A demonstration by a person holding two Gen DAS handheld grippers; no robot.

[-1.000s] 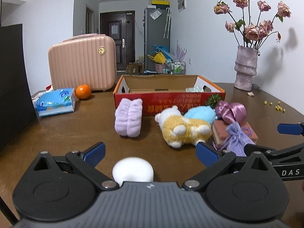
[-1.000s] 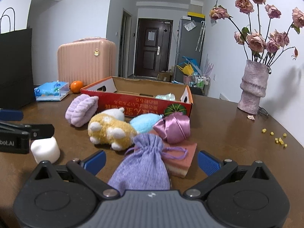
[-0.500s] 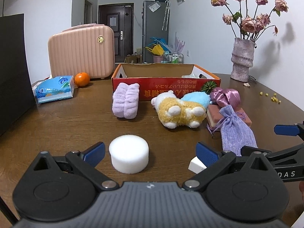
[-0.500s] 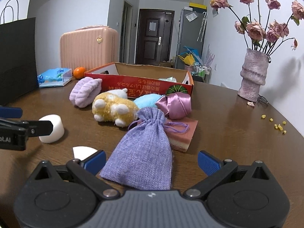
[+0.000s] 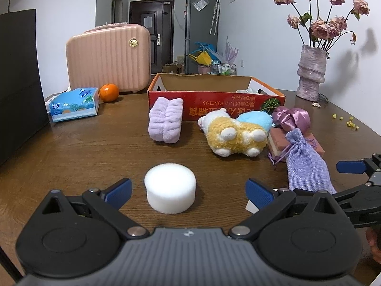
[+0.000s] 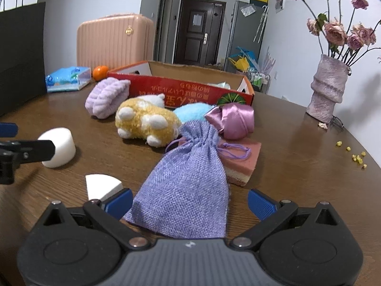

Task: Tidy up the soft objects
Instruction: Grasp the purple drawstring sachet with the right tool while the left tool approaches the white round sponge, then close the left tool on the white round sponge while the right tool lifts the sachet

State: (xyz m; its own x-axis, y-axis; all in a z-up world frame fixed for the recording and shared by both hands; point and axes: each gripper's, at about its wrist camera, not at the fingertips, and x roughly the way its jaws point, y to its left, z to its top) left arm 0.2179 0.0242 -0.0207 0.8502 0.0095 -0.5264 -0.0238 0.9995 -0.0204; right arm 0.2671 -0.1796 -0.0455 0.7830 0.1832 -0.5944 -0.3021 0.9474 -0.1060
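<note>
white wedge (image 6: 102, 187) clear only from right wrist

Red box (image 5: 215, 106) front: yellow characters are printed upside down and cannot be read; a round green emblem (image 5: 268, 105) is printed at the right end, also seen in the right wrist view (image 6: 230, 99).
Pink suitcase (image 5: 108, 58): a round gold badge (image 5: 133, 43) is fixed near the top; its lettering is too small to be made out.
Tissue pack (image 5: 73, 103): a blue printed wrapper is seen, but no words can be read.
Door (image 5: 149, 21): a white sheet is posted; nothing on it can be read.
</note>
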